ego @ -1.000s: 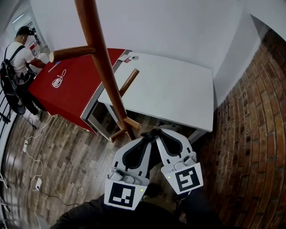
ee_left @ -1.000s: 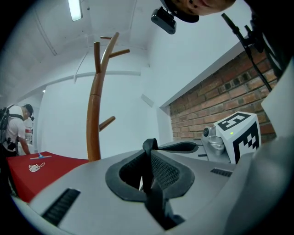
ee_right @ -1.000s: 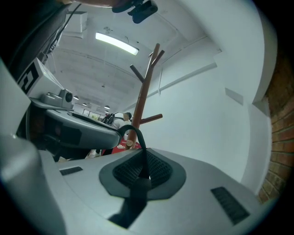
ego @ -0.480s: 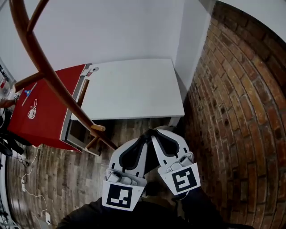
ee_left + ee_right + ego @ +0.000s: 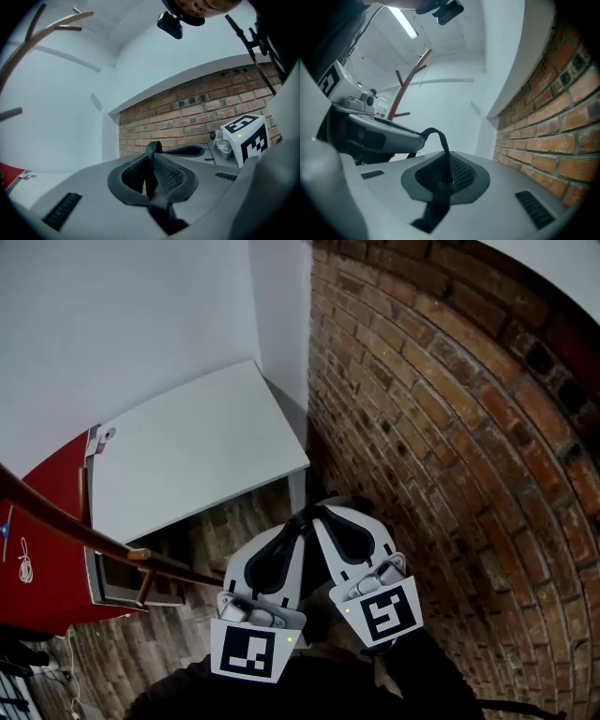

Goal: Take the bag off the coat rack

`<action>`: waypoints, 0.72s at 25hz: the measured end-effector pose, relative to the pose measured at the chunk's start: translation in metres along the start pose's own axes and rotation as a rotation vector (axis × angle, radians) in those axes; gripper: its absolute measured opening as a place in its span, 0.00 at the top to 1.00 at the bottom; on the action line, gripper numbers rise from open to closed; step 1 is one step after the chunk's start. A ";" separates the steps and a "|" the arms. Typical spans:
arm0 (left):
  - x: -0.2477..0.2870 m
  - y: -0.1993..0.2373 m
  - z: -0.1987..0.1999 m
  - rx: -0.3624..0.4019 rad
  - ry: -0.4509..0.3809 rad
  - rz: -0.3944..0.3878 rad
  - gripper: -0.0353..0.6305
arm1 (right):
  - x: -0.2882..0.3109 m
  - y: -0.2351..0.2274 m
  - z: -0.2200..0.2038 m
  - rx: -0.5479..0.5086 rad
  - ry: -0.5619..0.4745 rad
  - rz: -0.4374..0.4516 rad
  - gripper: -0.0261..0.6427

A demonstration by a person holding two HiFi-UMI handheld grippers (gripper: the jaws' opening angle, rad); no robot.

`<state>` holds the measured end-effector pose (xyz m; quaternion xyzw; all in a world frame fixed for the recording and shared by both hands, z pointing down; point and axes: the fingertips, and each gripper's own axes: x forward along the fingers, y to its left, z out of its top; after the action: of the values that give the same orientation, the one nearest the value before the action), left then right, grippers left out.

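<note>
Coat rack [image 5: 75,525] swung left; strap [image 5: 151,168] pinched between fingers [image 5: 172,175].

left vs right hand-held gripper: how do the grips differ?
At the left hand-held gripper the black strap pokes up as a short upright fold; at the right hand-held gripper it arcs in a loop toward the left one. The left faces the brick wall; the right has it alongside. Both are shut on the strap.
</note>
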<state>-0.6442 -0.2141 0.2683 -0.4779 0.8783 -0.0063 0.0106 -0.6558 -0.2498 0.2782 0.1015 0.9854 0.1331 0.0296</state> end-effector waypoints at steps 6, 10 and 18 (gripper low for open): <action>0.020 -0.027 -0.004 -0.029 0.019 -0.214 0.88 | -0.026 -0.028 -0.009 0.011 0.067 -0.213 0.92; 0.028 -0.042 -0.007 -0.030 0.021 -0.345 0.88 | -0.041 -0.040 -0.011 0.021 0.088 -0.351 0.92; 0.018 -0.070 -0.019 -0.033 0.036 -0.562 0.88 | -0.080 -0.034 -0.022 0.044 0.147 -0.573 0.92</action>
<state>-0.5956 -0.2673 0.2886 -0.7028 0.7112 -0.0031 -0.0151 -0.5859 -0.3041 0.2928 -0.1904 0.9760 0.1051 -0.0077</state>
